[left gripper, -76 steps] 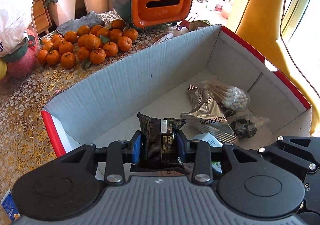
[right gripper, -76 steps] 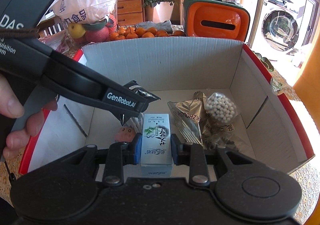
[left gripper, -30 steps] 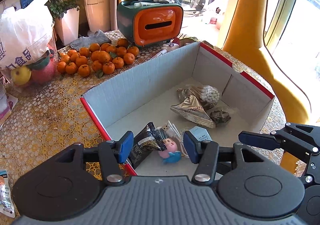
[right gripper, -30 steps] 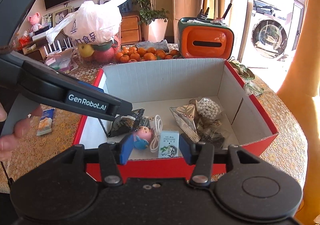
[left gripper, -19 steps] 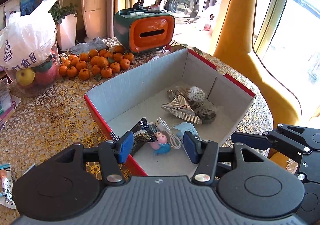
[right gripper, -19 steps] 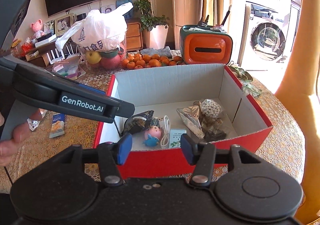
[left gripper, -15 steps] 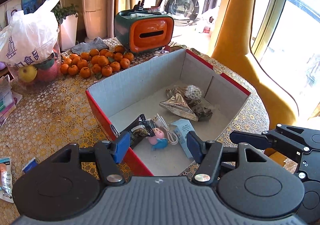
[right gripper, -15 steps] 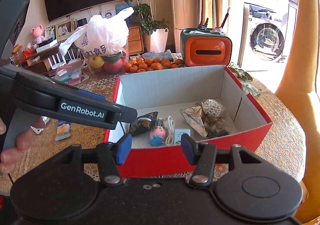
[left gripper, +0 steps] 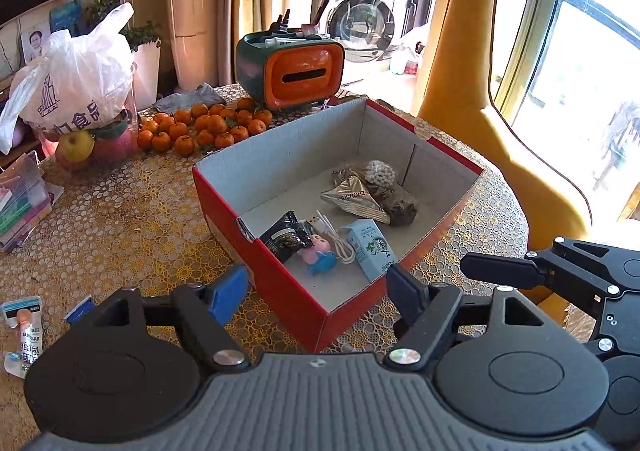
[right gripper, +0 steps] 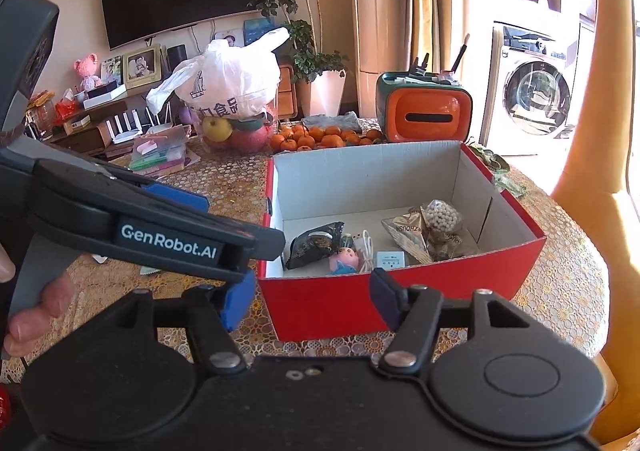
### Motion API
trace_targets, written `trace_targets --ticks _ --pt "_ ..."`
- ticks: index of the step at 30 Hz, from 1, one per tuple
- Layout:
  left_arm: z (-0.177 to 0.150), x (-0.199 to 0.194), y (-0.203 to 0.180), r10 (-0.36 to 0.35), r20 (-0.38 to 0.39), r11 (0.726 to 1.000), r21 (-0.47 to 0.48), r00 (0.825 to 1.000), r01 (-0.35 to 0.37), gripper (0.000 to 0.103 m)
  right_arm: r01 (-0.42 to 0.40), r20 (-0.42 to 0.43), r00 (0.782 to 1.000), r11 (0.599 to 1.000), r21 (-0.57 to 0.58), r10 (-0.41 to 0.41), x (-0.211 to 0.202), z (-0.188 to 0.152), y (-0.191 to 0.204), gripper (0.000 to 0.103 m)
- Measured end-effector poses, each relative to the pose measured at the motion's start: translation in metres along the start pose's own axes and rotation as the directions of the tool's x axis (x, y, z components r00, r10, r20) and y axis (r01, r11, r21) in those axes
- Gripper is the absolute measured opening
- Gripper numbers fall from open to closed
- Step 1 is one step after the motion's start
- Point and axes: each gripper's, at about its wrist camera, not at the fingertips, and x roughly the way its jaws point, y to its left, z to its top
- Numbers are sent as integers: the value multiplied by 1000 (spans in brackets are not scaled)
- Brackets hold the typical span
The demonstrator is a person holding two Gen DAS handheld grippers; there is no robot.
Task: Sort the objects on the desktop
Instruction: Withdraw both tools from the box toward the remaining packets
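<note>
Left wrist view looks down on a red cardboard box (left gripper: 280,279) with a pale inside, standing on a table (left gripper: 120,219) covered in a gold lace-pattern cloth. The left gripper (left gripper: 318,293) hangs above the box's near corner with its jaws spread wide and nothing between the blue pads. Inside the box, at the near end, lie a dark snack packet (left gripper: 286,237), a small pink and blue toy figure (left gripper: 318,251), a coiled white cable (left gripper: 336,237) and a small white and green carton (left gripper: 370,247), all close together. At the far end sit a silvery foil pouch (left gripper: 354,197), a bag of cotton swabs (left gripper: 380,173) and a dark clump in clear wrap (left gripper: 402,209).

The right gripper (right gripper: 312,301), seen in the right wrist view, is held in front of the box's near red wall, jaws likewise wide apart and empty. The left gripper's black body crosses the left of that view, with a person's fingers (right gripper: 36,311) around its handle.

Beyond the box, on the far side of the table, lie a pile of tangerines (left gripper: 204,127), an orange and green tissue holder (left gripper: 292,73) and a white plastic bag (left gripper: 76,85) over some fruit. Two small sachets (left gripper: 22,331) lie on the cloth at the near left.
</note>
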Motion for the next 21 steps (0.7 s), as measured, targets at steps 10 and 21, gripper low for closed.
trace_targets --ticks 10,21 --pt "-21 -23 12 16 26 1000 -18 1000 -15 99 -16 -4 1000 1000 1 16 -8 -12 21 69" --pt "-38 -46 36 28 80 997 -78 996 -22 103 -25 -21 999 1000 -5 25 -10 -21 43 69"
